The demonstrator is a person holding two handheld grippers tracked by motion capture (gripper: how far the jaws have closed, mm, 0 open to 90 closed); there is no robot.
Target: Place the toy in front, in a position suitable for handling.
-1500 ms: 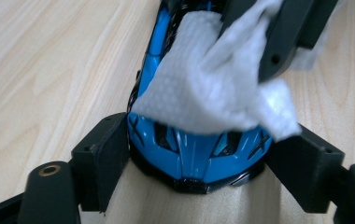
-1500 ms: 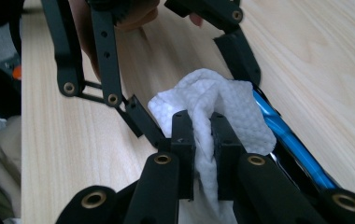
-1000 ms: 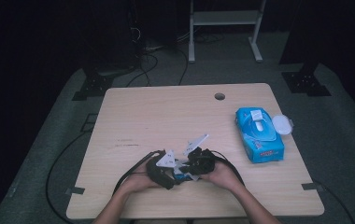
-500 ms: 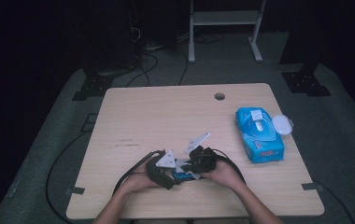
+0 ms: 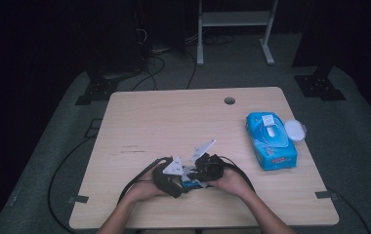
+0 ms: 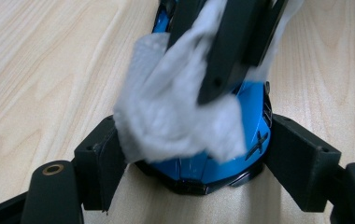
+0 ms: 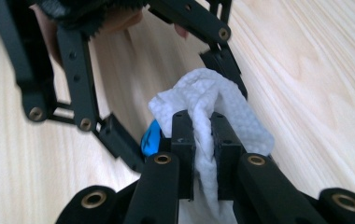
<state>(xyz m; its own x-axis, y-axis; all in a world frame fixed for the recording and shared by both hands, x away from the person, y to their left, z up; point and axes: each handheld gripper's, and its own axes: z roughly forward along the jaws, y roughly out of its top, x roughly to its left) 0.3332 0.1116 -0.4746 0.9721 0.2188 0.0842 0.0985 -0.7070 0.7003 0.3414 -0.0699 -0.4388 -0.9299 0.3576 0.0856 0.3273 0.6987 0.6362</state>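
A glossy blue object [image 6: 231, 158] with a black base and an X mark sits between the pads of my left gripper [image 6: 196, 161], which is shut on its two sides just above the table. A crumpled white wipe [image 6: 175, 116] lies over the top of the blue object. My right gripper [image 7: 202, 135] is shut on that wipe [image 7: 213, 98] and presses it down onto the object from above. In the high view both grippers meet near the table's front edge, left gripper [image 5: 171, 176] and right gripper [image 5: 207, 169] tip to tip.
A blue pack of wipes [image 5: 270, 142] lies at the right of the wooden table [image 5: 174, 122], its white lid [image 5: 295, 129] flipped open to the side. A cable hole [image 5: 229, 101] is near the far edge. Black cables trail from both grippers.
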